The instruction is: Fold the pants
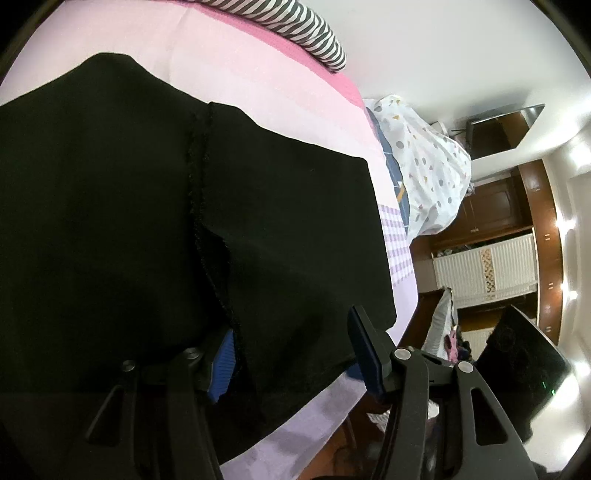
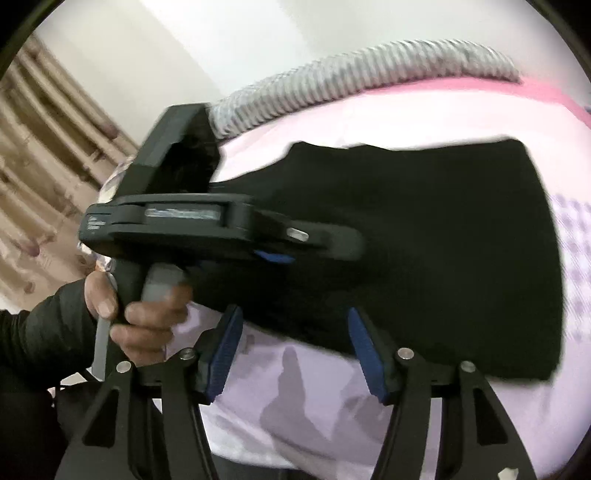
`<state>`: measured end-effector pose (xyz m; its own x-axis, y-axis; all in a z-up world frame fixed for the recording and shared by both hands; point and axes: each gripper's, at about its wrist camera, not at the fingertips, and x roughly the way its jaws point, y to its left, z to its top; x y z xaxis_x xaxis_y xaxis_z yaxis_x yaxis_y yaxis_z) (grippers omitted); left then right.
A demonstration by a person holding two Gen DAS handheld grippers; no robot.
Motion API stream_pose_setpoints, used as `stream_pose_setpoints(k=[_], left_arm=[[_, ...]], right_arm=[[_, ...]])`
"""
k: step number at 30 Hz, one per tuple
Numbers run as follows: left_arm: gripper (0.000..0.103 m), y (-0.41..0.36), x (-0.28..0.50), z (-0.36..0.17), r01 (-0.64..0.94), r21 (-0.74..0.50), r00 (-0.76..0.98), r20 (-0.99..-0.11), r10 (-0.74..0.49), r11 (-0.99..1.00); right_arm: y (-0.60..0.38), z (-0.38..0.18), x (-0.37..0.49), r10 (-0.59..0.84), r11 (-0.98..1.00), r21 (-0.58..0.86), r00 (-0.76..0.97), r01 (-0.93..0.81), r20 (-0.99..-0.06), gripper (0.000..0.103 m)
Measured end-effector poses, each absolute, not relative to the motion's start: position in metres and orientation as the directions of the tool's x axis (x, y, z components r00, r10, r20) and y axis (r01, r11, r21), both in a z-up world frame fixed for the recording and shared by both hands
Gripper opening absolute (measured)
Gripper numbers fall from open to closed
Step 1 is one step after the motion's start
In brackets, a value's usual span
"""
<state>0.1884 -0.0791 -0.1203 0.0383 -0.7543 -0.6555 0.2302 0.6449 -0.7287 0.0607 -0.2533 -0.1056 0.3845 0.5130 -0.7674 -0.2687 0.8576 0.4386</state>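
Black pants [image 1: 147,206] seen spread over pink bed sheet [image 1: 258,74], filling left and centre of left wrist frame; fabric appears already doubled, raw seam edge exposed mid-frame. Further folds and squaring judged left to do.

Left gripper [image 1: 291,354]: jaws spread wide, left blue pad tucked under fabric edge, nothing clamped.

Right gripper [image 2: 295,347]: jaws wide apart, empty, held at near hem of pants [image 2: 424,240].

Striped pillow [image 1: 295,26] at top; dotted duvet [image 1: 428,162] and wooden wardrobe [image 1: 495,199] at right.
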Motion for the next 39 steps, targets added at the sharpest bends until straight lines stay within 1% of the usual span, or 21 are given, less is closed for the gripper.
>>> stream_pose_setpoints(k=[3,6,8,9,11,14,19,21,22,23,25,26,29,33,37,39], left_arm=[[0.056,-0.081,0.186,-0.120,0.238,-0.723,0.049,-0.659,-0.751,0.649],[0.047,-0.084,0.181,-0.116,0.268,-0.705,0.070,-0.666,-0.743,0.657],[0.034,-0.087,0.181,-0.115,0.283,-0.691,0.080,-0.674,-0.735,0.665],[0.030,-0.087,0.180,-0.115,0.286,-0.680,0.091,-0.682,-0.726,0.674],[0.017,-0.088,0.181,-0.116,0.282,-0.663,0.099,-0.699,-0.709,0.693],[0.006,-0.084,0.183,-0.118,0.256,-0.659,0.114,-0.706,-0.699,0.707],[0.004,-0.088,0.178,-0.114,0.279,-0.624,0.144,-0.724,-0.675,0.730],[0.004,-0.090,0.175,-0.111,0.293,-0.609,0.155,-0.730,-0.665,0.737],[0.004,-0.090,0.174,-0.110,0.297,-0.601,0.163,-0.733,-0.660,0.742],[0.004,-0.090,0.174,-0.110,0.299,-0.598,0.168,-0.735,-0.657,0.744],[0.003,-0.090,0.175,-0.111,0.296,-0.597,0.169,-0.736,-0.656,0.746],[0.003,-0.091,0.175,-0.111,0.296,-0.597,0.169,-0.736,-0.656,0.746],[0.003,-0.091,0.174,-0.108,0.298,-0.582,0.180,-0.744,-0.643,0.756],[0.003,-0.082,0.169,-0.105,0.292,-0.565,0.200,-0.753,-0.627,0.772],[0.003,-0.077,0.173,-0.123,0.264,-0.551,0.168,-0.782,-0.600,0.792],[0.003,-0.077,0.172,-0.120,0.276,-0.544,0.178,-0.781,-0.599,0.792]], right_arm=[[-0.288,-0.108,0.050,0.485,0.873,0.460,0.395,-0.164,-0.780,0.058],[-0.313,-0.109,0.041,0.454,0.883,0.462,0.412,-0.087,-0.790,0.058],[-0.324,-0.112,0.040,0.438,0.885,0.464,0.418,-0.045,-0.796,0.058],[-0.331,-0.114,0.039,0.433,0.882,0.471,0.425,-0.018,-0.795,0.058],[-0.343,-0.117,0.039,0.412,0.877,0.479,0.446,0.043,-0.795,0.058],[-0.362,-0.122,0.042,0.390,0.853,0.504,0.475,0.136,-0.789,0.058],[-0.383,-0.128,0.047,0.420,0.779,0.582,0.495,0.232,-0.760,0.055],[-0.387,-0.127,0.047,0.412,0.763,0.590,0.504,0.265,-0.759,0.043],[-0.389,-0.127,0.047,0.401,0.762,0.584,0.504,0.281,-0.765,0.032],[-0.390,-0.129,0.048,0.395,0.757,0.580,0.497,0.300,-0.773,0.023],[-0.396,-0.131,0.046,0.405,0.732,0.598,0.498,0.327,-0.767,0.017],[-0.397,-0.131,0.045,0.404,0.731,0.597,0.496,0.330,-0.769,0.012],[-0.390,-0.121,0.044,0.370,0.775,0.554,0.492,0.304,-0.788,0.007],[-0.377,-0.111,0.049,0.380,0.792,0.545,0.478,0.273,-0.792,0.007],[-0.373,-0.122,0.055,0.368,0.815,0.510,0.436,0.275,-0.821,0.007],[-0.373,-0.122,0.054,0.374,0.810,0.518,0.439,0.274,-0.817,0.007]])
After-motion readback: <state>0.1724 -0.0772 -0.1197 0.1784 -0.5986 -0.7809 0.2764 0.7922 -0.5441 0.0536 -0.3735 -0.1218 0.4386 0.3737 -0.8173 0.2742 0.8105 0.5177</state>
